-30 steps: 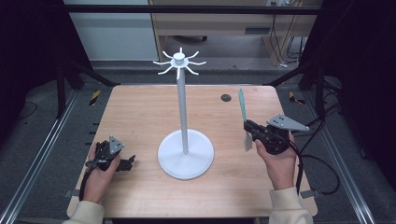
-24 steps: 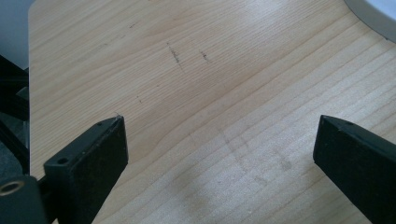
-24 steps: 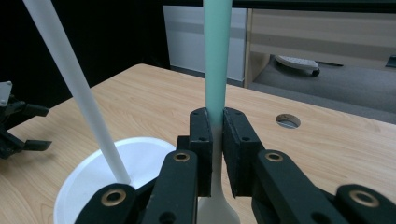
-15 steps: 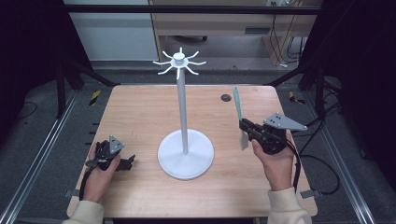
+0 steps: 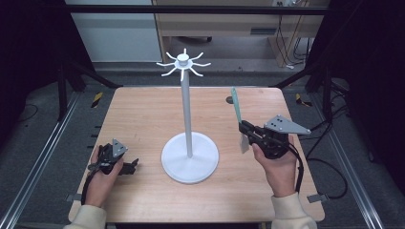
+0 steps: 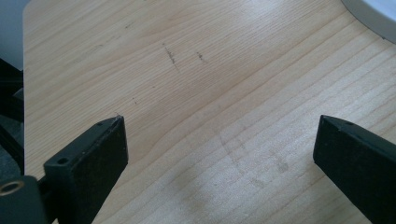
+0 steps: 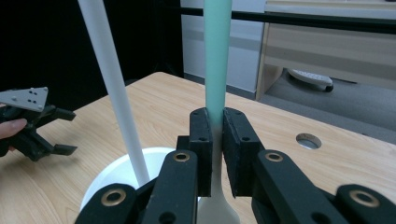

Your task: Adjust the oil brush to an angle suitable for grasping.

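Right now the right tool (image 5: pixel 244 130) is clenched on a green-handled spatula (image 5: pixel 235 106), gripping it low on the handle where the green fades into the pale blade, so the handle stands nearly upright above the jaws and the blade hangs below them. It is held above the right side of the wooden surface (image 5: pixel 143 119), a little apart from the white stand (image 5: pixel 187 114), whose pole rises from a round base to a ring of hooks (image 5: pixel 183 63) at the top.

The left tool (image 5: pixel 129 166) rests low near the left front of the surface with its jaws spread wide and nothing between them; in the left gripper view only bare wood lies under them.

My guess is the spatula is meant for one of those hooks. To do that well, the handle's top end has to be raised above hook height and brought in level. I cannot make out a hanging hole from here, so the approach should be slow. The pole looks slim, so a sideways knock could rock the stand; the idle left tool could steady the base.
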`<state>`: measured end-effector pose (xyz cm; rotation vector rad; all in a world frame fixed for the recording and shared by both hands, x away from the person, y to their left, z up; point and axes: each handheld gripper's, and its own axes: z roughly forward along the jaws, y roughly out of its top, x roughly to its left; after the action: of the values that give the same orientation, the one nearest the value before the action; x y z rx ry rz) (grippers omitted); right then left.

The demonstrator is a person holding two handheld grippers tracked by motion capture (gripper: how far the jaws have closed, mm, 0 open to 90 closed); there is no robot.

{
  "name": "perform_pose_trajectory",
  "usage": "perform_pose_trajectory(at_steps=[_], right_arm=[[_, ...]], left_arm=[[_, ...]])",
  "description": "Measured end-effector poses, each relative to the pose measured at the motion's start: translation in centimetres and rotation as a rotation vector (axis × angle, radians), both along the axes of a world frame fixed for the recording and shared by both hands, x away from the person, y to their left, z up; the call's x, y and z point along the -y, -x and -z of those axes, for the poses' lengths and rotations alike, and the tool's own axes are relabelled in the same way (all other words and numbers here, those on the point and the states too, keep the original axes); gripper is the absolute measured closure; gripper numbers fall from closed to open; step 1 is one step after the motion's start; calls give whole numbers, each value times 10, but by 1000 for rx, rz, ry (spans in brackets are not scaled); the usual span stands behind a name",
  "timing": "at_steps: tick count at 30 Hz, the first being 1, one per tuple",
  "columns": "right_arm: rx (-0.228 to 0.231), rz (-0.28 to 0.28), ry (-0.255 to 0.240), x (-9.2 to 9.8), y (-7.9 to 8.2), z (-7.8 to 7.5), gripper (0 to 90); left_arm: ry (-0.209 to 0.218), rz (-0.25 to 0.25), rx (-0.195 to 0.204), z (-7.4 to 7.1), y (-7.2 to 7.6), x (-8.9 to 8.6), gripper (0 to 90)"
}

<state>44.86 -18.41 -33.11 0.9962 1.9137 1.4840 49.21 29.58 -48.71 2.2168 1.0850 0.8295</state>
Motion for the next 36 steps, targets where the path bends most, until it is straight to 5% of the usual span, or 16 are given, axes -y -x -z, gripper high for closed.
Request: perform_pose_trajectory(at_steps=[12,36], right_arm=[[52,-35,21,-17,11,-14,825],[129,-101,-13,-38,30,-35,825]], left_arm=[[-3,-1,1,0,0,-1,26],[-5,0,0,0,0,0,27]])
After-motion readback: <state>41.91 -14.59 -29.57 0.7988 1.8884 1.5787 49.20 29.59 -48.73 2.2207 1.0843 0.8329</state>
